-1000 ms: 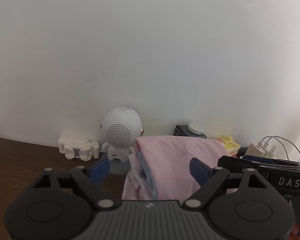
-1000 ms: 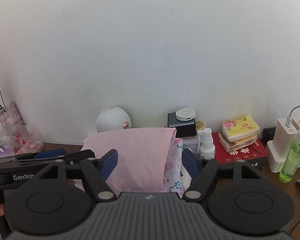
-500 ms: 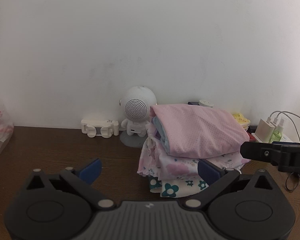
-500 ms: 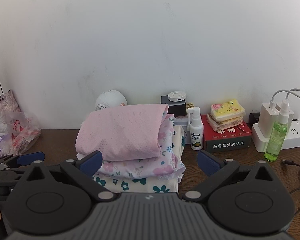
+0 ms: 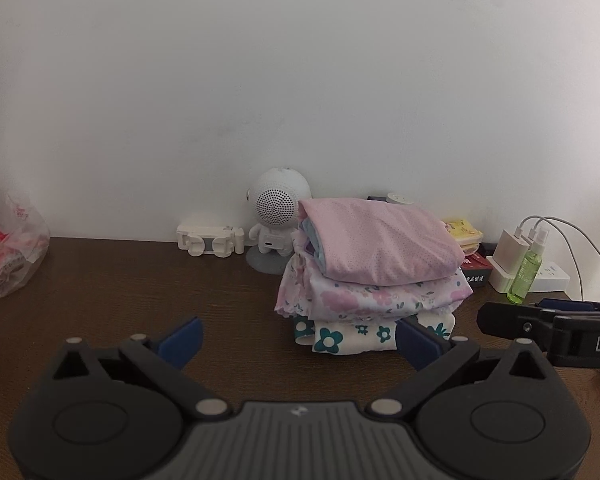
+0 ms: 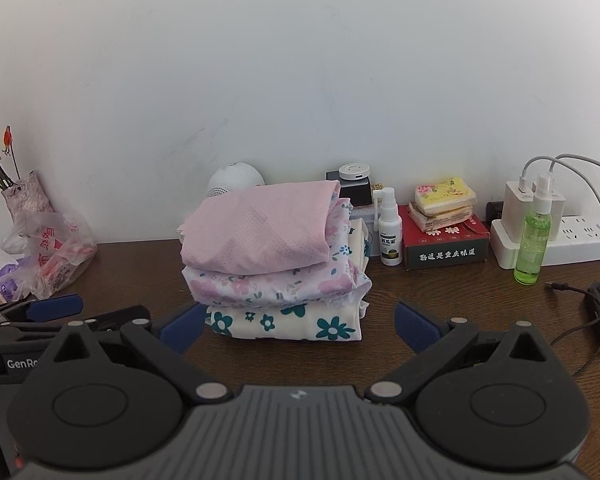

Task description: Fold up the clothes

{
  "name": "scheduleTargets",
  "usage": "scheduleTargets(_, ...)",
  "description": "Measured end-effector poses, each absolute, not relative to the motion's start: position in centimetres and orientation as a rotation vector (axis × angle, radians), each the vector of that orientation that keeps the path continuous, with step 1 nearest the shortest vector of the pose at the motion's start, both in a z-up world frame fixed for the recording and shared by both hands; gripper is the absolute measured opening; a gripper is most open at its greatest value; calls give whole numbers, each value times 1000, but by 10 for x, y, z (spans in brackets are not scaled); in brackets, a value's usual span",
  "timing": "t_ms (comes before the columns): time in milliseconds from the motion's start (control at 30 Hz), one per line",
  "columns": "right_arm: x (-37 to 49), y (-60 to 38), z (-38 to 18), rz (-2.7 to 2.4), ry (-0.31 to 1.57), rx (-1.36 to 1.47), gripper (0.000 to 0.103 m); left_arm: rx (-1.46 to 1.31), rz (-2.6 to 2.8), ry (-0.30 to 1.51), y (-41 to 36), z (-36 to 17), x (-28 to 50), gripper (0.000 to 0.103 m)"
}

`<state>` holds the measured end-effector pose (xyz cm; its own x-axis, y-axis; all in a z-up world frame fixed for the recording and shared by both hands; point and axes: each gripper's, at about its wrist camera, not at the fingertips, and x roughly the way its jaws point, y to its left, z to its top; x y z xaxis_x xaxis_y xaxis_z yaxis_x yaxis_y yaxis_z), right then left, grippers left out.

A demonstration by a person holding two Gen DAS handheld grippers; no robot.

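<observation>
A stack of three folded clothes sits on the dark wooden table (image 5: 140,288) near the wall. On top is a pink dotted garment (image 5: 380,244) (image 6: 260,228), under it a pink floral one (image 5: 380,300) (image 6: 276,286), at the bottom a white one with teal flowers (image 5: 356,334) (image 6: 284,322). My left gripper (image 5: 298,338) is open and empty, in front of the stack's left side. My right gripper (image 6: 298,326) is open and empty, just in front of the stack. Each gripper shows at the edge of the other's view.
A white round speaker figure (image 5: 278,208) and a white phone holder (image 5: 210,240) stand by the wall. A plastic bag (image 6: 56,248) and vase are at the left. Spray bottles (image 6: 390,228), a red box (image 6: 444,240), chargers (image 6: 536,200), a power strip and a cable (image 6: 588,300) are at the right.
Both grippers have pulled back from the stack and opened wider. The pink garment, which was between the fingers, now lies on top of the stack.
</observation>
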<state>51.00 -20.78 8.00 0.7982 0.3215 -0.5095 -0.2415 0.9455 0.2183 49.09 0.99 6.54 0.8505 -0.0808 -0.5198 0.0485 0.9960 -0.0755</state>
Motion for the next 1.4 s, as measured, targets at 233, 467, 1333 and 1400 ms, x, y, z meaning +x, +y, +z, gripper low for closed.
scheduleTargets(233,484,-208,81,304,580,151,103,-47,-62,556,8,67,462,103)
scheduleTargets(467,456,-210,81,302,589,156,103,-33,-59,565,7,66,431,103)
scheduleTargets(1333,305,-217,90,334,534,113,103,-31,-41,488,3,82,276,103)
scheduleTargets(1400,291,-218,90,355,526,106,103,-33,-51,485,5,80,261,103)
